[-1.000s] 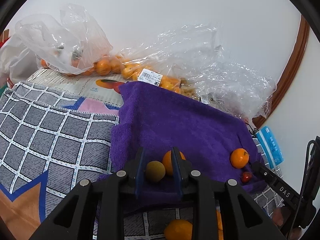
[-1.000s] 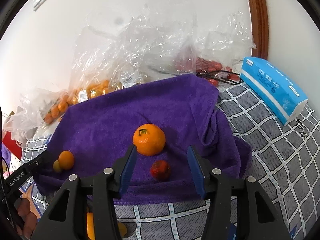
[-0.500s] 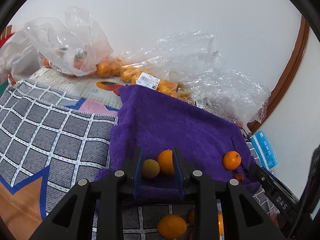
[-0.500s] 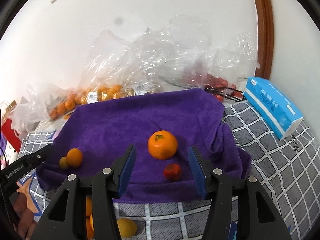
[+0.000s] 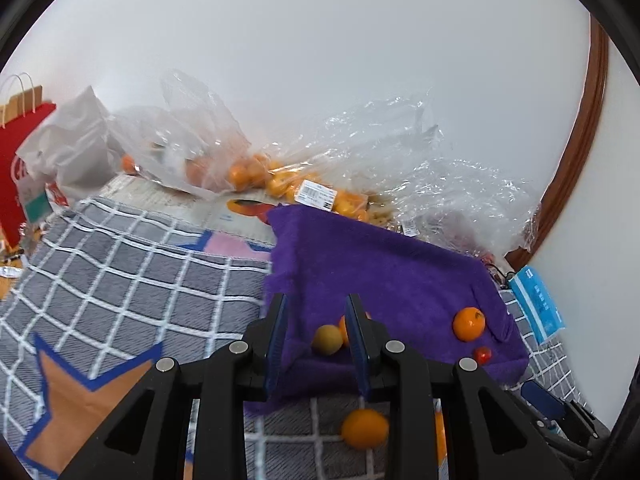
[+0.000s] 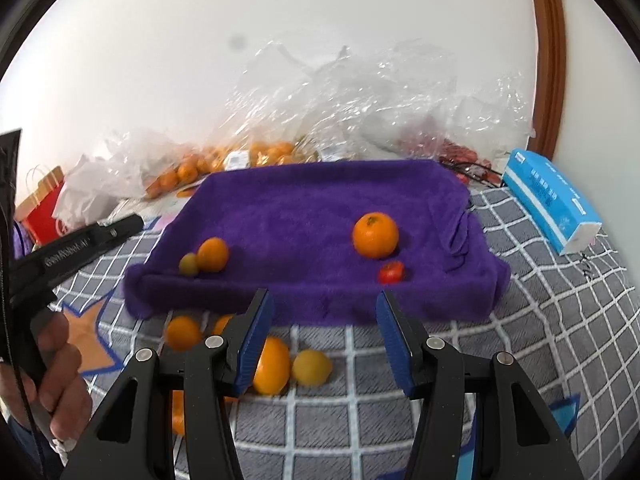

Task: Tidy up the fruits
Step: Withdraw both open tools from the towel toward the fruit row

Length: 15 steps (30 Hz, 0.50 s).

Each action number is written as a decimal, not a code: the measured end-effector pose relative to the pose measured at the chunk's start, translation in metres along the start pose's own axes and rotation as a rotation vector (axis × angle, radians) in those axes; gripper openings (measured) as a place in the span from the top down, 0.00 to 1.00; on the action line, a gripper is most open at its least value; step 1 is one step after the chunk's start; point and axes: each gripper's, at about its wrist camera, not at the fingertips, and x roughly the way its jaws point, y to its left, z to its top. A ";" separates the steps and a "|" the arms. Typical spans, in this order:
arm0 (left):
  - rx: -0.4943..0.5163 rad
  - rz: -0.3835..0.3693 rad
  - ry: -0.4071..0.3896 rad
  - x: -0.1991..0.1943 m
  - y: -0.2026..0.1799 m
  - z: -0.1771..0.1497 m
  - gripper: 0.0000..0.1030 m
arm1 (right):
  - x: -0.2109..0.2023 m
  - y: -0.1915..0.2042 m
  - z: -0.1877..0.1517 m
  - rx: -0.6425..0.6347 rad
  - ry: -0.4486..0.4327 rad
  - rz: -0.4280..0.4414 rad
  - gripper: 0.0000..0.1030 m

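A purple towel (image 6: 304,216) lies on the grey checked blanket (image 6: 540,320). On it sit a small yellow-green fruit (image 6: 189,265) touching a small orange (image 6: 213,255) at the left, and a big orange (image 6: 375,235) with a red tomato (image 6: 391,272) at the right. Several loose oranges (image 6: 272,366) and a yellow fruit (image 6: 312,367) lie on the blanket in front of the towel. My right gripper (image 6: 322,344) is open and empty above them. My left gripper (image 5: 316,344) is open and empty, held back from the yellow-green fruit (image 5: 327,340) and the towel (image 5: 380,264).
Clear plastic bags with oranges (image 5: 248,172) and other fruit are piled along the wall behind the towel. A blue tissue pack (image 6: 550,200) lies at the right. A red paper bag (image 5: 24,152) stands at the far left.
Both grippers have pulled back and up from the towel. The left gripper has left the yellow-green fruit on the towel beside the small orange. Loose fruit in front of the towel has come into view.
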 end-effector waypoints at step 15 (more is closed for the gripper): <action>0.007 0.046 0.108 -0.006 0.038 -0.046 0.73 | 0.002 0.019 -0.042 -0.049 0.054 -0.039 0.65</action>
